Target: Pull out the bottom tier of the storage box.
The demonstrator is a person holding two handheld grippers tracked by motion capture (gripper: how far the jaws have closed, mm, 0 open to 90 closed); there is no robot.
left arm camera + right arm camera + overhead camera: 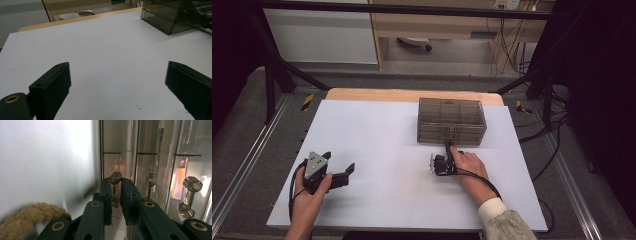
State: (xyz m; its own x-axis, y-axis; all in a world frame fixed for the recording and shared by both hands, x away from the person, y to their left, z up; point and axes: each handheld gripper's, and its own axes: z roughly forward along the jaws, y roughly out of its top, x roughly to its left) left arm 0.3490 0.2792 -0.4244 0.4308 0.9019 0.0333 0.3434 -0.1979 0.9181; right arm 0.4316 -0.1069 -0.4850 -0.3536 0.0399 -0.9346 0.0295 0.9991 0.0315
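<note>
A smoky clear drawer box (451, 120) stands at the far middle-right of the white table top (377, 145). My right gripper (447, 146) reaches its front at the lowest drawer, held by a hand in a cream sleeve. In the right gripper view, turned sideways, my right gripper (115, 182) is shut on the thin stem of a faceted drawer knob (115, 177); two other knobs (150, 179) (191, 183) show beside it. My left gripper (339, 161) rests near the table's left front, open, with nothing between its jaws; in its own view the left gripper (117, 65) faces bare table, the box (175, 17) at upper right.
A beige twisted rope-like piece (32, 217) lies at the lower left of the right gripper view. A wooden strip (412, 95) edges the table's far side. Black frame bars and cables (542, 125) run along the sides.
</note>
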